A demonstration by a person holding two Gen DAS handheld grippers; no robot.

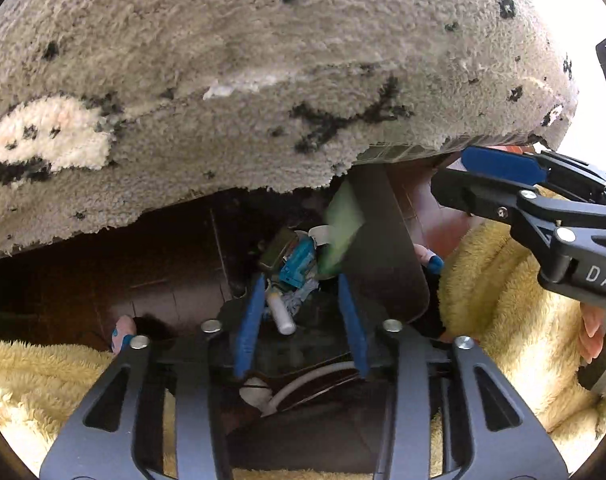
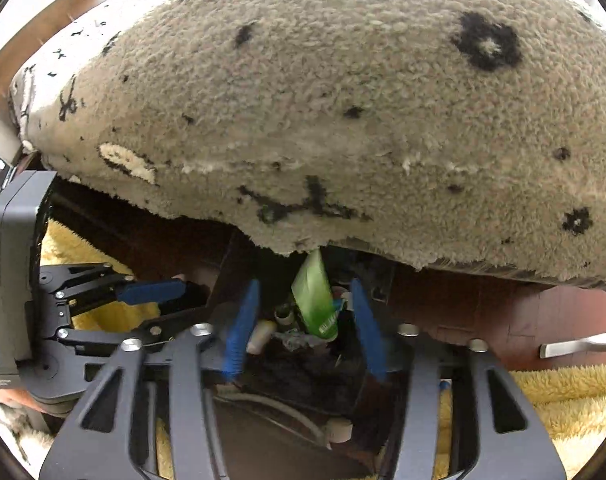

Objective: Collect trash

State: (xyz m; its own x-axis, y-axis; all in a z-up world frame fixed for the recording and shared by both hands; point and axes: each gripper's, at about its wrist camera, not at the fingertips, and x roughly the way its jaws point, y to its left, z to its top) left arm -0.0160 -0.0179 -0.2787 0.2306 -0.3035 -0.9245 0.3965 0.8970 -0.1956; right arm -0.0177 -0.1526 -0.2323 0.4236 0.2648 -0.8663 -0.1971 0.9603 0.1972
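Your left gripper (image 1: pixel 301 304) points down with jaws apart over a dark bin (image 1: pixel 383 248) of trash: a white tube (image 1: pixel 281 314), a teal wrapper (image 1: pixel 299 262), a blurred green packet (image 1: pixel 341 228). The right gripper (image 1: pixel 479 184) sits beside a shaggy grey rug (image 1: pixel 263 80).

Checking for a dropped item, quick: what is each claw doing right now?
Left claw: open, holding nothing, over the trash.
Right claw: open; the green wrapper hangs loose between its fingers.
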